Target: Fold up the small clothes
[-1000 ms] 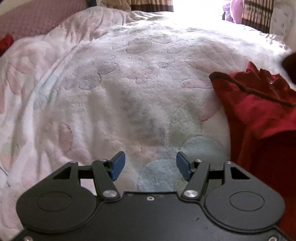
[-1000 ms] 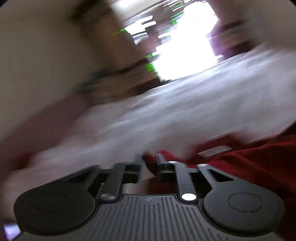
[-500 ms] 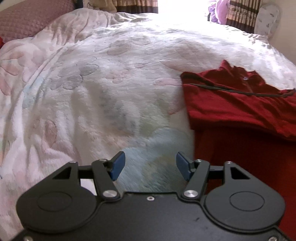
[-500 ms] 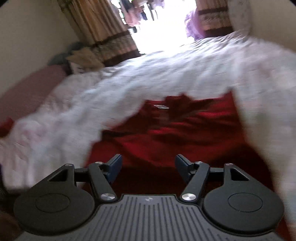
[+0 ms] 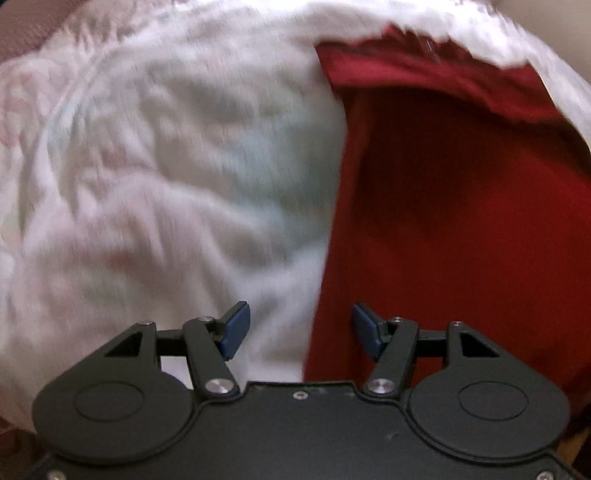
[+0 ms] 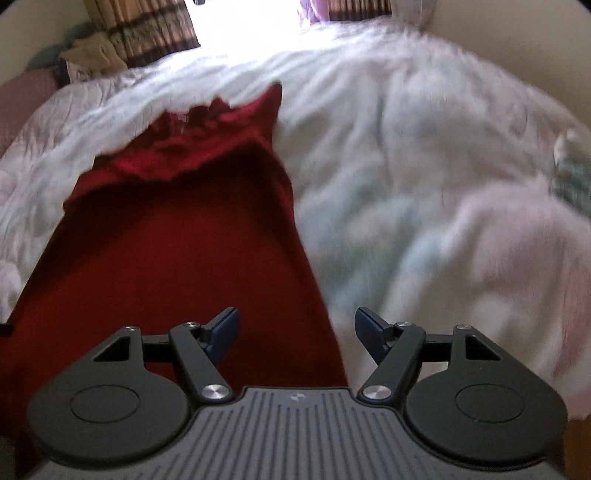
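Left wrist view: left gripper jaws spread, empty, over left edge of red garment lying on fluffy white blanket. Blurred.

Right wrist view: right gripper jaws spread, empty, over garment's right edge; curtains beyond bed.

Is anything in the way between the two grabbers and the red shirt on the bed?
Nothing visible is. The red shirt lies spread on the white fluffy blanket, and both the left hand-held gripper and the right hand-held gripper are open right over its side edges, with only bare cloth and blanket under them.
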Tool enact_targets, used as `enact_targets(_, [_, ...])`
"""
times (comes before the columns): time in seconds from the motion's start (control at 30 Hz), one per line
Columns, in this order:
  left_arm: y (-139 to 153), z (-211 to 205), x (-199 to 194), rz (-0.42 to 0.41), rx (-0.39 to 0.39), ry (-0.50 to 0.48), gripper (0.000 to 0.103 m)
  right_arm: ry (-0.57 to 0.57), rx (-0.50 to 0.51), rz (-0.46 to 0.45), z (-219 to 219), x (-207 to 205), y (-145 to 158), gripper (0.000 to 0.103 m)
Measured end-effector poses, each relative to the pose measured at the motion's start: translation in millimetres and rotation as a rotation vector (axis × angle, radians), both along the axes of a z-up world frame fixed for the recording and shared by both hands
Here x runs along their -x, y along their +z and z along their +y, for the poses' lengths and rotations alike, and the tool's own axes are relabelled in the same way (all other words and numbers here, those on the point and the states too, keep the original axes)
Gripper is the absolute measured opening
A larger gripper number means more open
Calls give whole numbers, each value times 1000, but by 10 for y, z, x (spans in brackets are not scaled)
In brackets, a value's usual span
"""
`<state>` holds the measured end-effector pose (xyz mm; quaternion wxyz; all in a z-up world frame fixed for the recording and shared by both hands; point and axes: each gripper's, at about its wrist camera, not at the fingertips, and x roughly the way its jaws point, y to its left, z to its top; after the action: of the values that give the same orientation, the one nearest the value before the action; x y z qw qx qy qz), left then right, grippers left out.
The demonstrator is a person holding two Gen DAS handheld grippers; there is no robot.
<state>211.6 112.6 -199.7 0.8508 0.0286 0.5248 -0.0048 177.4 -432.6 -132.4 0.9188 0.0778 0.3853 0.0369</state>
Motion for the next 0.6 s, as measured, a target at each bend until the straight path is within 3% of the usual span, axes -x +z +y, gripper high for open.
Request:
enact_targets(0.1, [-69,42,236,10,59,-19,63,2,-12,71,5,81,-137,84])
enact_targets(0.2, [-44,109,349,0,102,1,63,10,21,60,12,167,-265,90])
enact_targets(0.37, [-110,67,243,35,104,-7,63,-5,4,78,11,89,-338,93])
enact_targets(0.43, [-105,61,219,33,111,-19,55,-5,16,75,19,78,-303,93])
enact_targets(0.47, [-94,72,215,26,126,-22,53,0,25,65,27,85,-289,78])
enact_targets(0.5, [-80,104,215,19,138,-20,52,21,25,58,37,92,-280,39])
enact_targets(0.53, [-59,119,220,9,146,-18,37,41,17,75,30,88,-286,20])
enact_targets(0.57, [-22,141,226,-3,161,-15,1,44,10,88,20,87,-256,9])
enact_targets(0.6, [57,180,245,-22,189,-9,2,32,-6,77,-10,115,-192,8])
